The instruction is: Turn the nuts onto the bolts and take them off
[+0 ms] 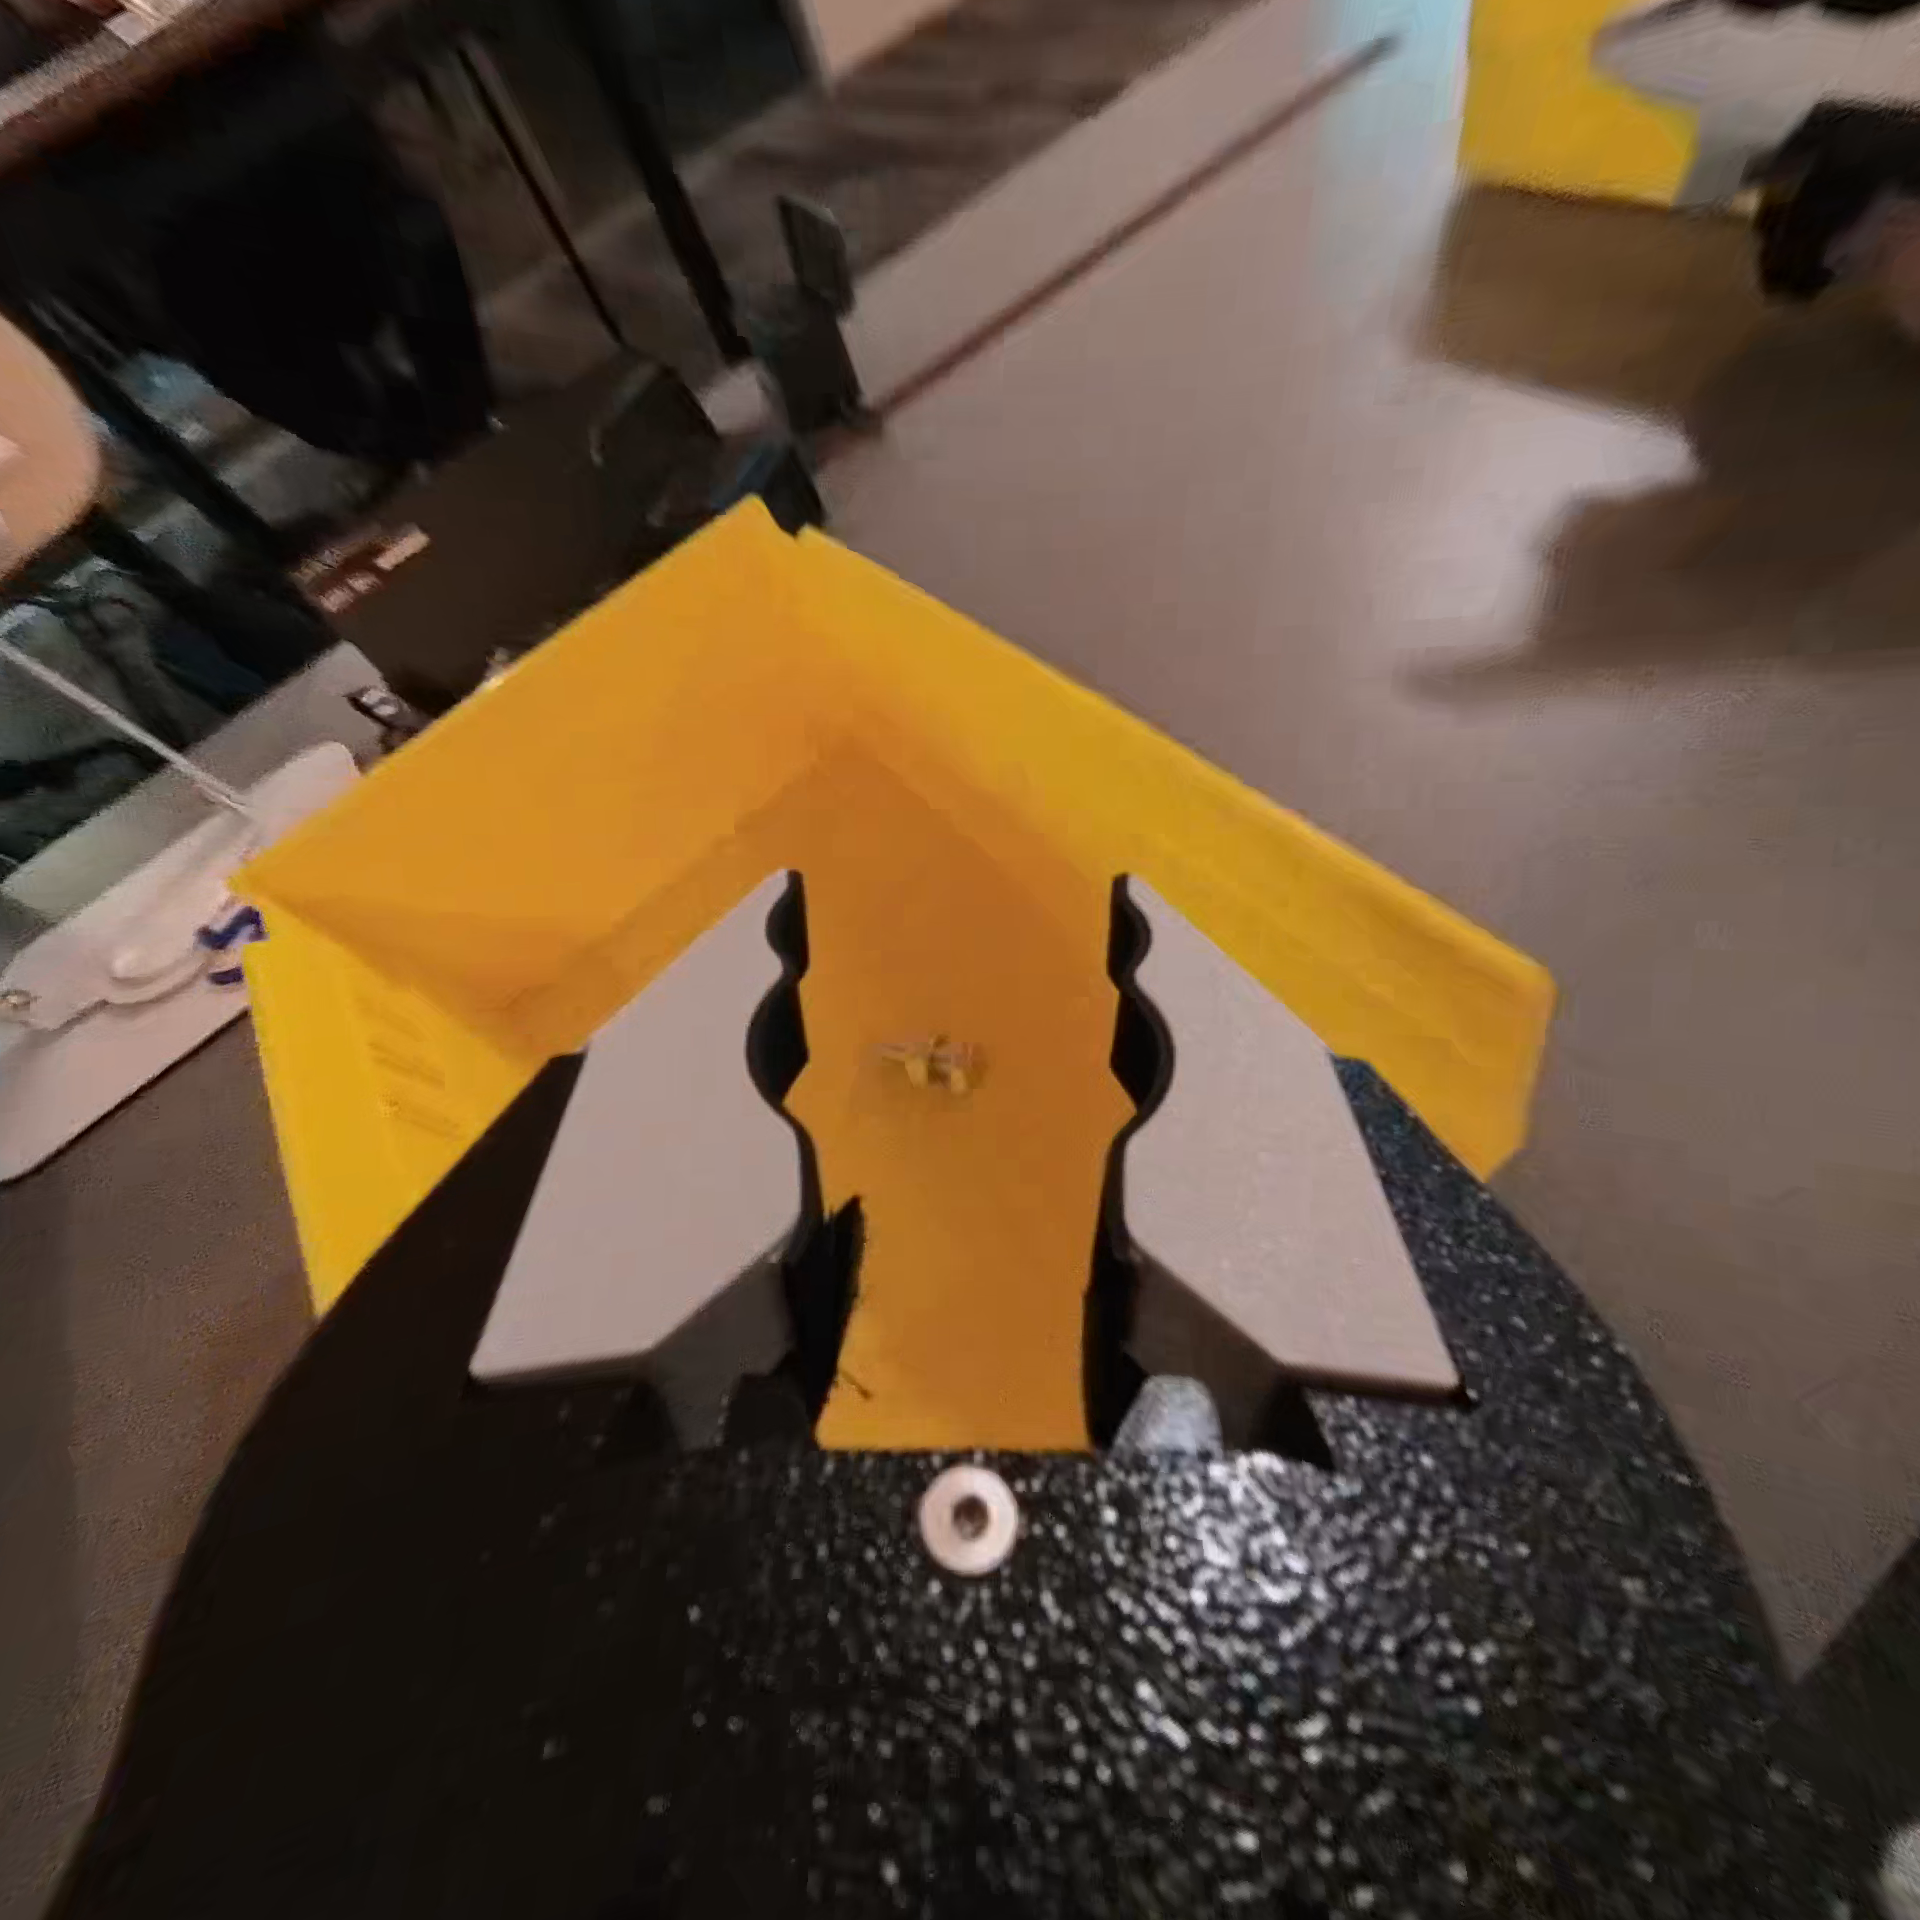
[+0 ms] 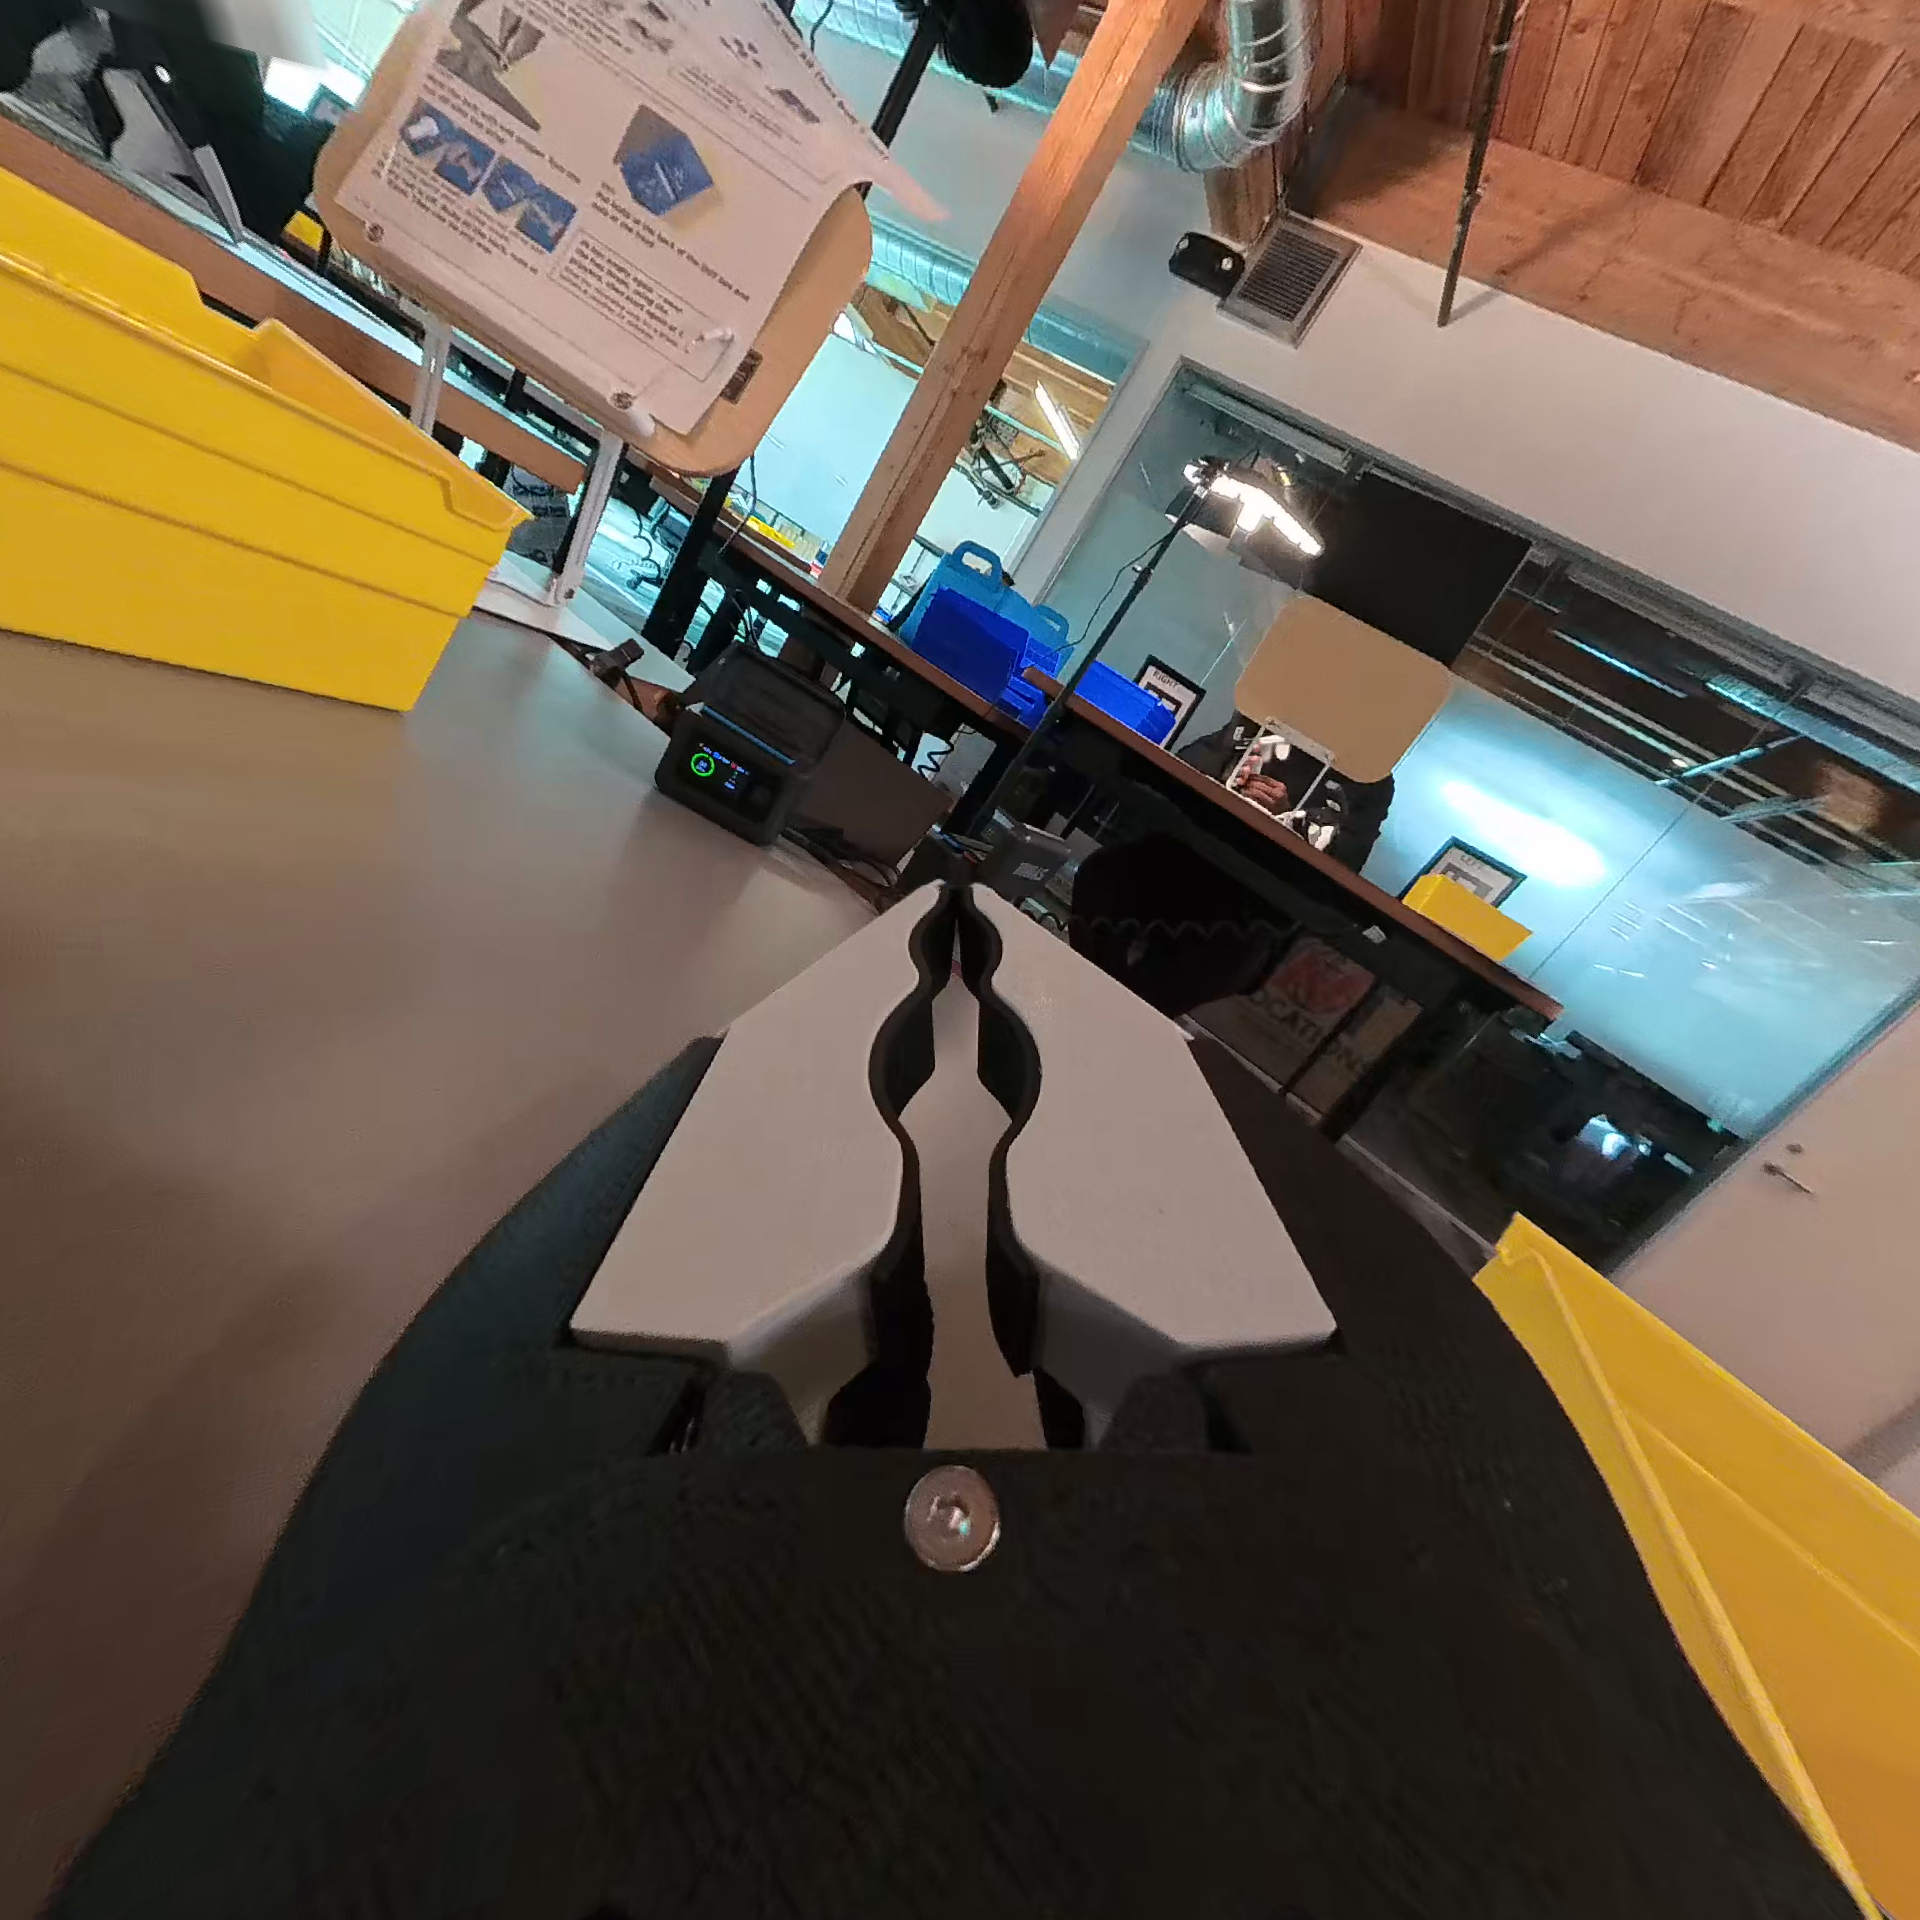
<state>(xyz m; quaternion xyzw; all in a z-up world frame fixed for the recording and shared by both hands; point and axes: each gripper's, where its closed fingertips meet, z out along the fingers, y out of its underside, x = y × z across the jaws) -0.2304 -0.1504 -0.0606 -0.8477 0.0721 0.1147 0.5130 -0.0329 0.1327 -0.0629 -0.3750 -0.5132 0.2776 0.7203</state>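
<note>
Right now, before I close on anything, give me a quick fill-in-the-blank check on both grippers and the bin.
1. The left gripper is ____.
2. The small brass part lies on the floor of a ____ bin.
3. The right gripper is ____, holding nothing.
4. The right gripper points across the ____ tabletop.

Missing words: open; yellow; shut; grey

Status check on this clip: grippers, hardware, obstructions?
Left gripper open, empty, over yellow plastic bin. Small brass-coloured fastener lies on bin floor, too blurred to identify. Right gripper shut, empty, above grey tabletop. Nothing obstructing.
</note>
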